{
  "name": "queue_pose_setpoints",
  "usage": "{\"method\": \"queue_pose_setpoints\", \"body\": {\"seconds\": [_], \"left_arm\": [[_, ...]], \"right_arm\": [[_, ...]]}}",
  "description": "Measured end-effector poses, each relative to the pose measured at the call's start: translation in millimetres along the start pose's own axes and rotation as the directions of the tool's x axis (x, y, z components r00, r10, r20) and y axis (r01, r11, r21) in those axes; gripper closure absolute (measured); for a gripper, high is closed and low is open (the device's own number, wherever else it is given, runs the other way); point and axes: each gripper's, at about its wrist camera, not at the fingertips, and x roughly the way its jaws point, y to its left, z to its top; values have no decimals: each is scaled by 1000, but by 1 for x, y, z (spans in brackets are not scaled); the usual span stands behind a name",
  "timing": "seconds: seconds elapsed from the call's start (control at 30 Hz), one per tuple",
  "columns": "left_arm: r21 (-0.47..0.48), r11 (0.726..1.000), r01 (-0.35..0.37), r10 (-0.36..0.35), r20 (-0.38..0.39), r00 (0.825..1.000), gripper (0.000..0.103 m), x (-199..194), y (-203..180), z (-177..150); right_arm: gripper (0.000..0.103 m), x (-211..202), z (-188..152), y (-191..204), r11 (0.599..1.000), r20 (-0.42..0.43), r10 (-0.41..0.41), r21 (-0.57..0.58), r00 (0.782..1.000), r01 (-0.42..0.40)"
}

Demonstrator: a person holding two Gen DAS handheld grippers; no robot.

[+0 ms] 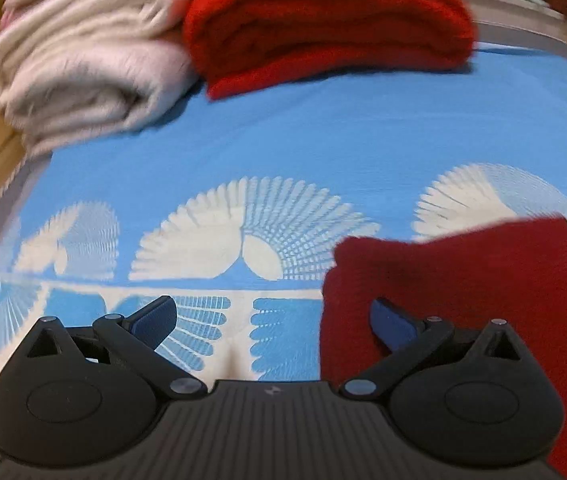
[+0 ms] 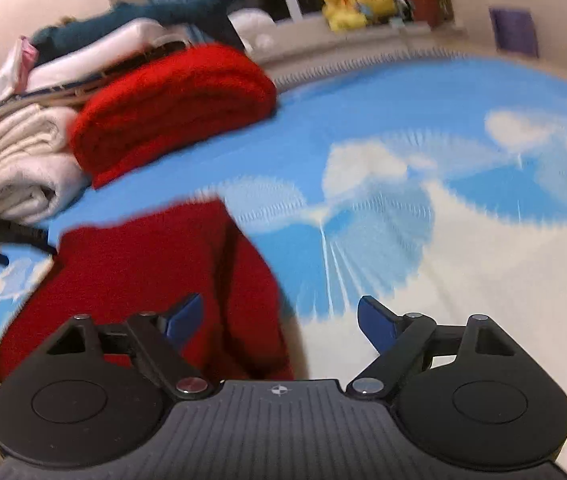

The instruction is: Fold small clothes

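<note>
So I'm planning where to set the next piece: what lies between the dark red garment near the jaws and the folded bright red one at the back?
Only bare blue patterned bedsheet separates the dark red garment from the folded bright red one; both wrist views show it.

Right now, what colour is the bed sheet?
Blue with white fan shapes, bed sheet; clearest in the left wrist view.

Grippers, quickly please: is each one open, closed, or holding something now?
Left gripper: jaws open, holding nothing.
Right gripper: jaws open, holding nothing.
</note>
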Motion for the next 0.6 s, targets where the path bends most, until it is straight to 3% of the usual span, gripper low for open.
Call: {"method": "queue_pose_setpoints", "body": {"seconds": [0.1,0.13,0.17,0.27,0.33,0.4,0.5,0.6], "left_arm": [[0,1000,-19,19,88,996,0,-22,0,-5],[-15,999,-30,32,103,994,0,-20,-3,-2],[-26,999,-47,49,112,992,0,-17,-6,2],[-5,992,-129,130,73,989,0,19,-24,17],[25,985,-171,171,-1,985,0,55,-32,23],[-10,984,-176,175,-40,984,0,80,-29,23],[-21,965,-263,260,-85,962,0,105,-21,21],[-86,968,-236,224,-130,966,0,106,3,16]], "right_arm": [[30,10,28,22,994,28,58,-90,998,-55],[46,18,35,29,989,28,75,-129,997,-71],[71,30,44,40,983,35,77,-172,996,-70],[91,81,62,69,965,8,25,-262,1000,-22],[95,123,64,79,956,-79,-39,-294,996,14],[96,162,57,79,949,-175,-107,-311,979,48],[96,175,58,77,942,-158,-116,-329,981,59],[96,168,61,71,949,-169,-90,-313,981,34]]}}
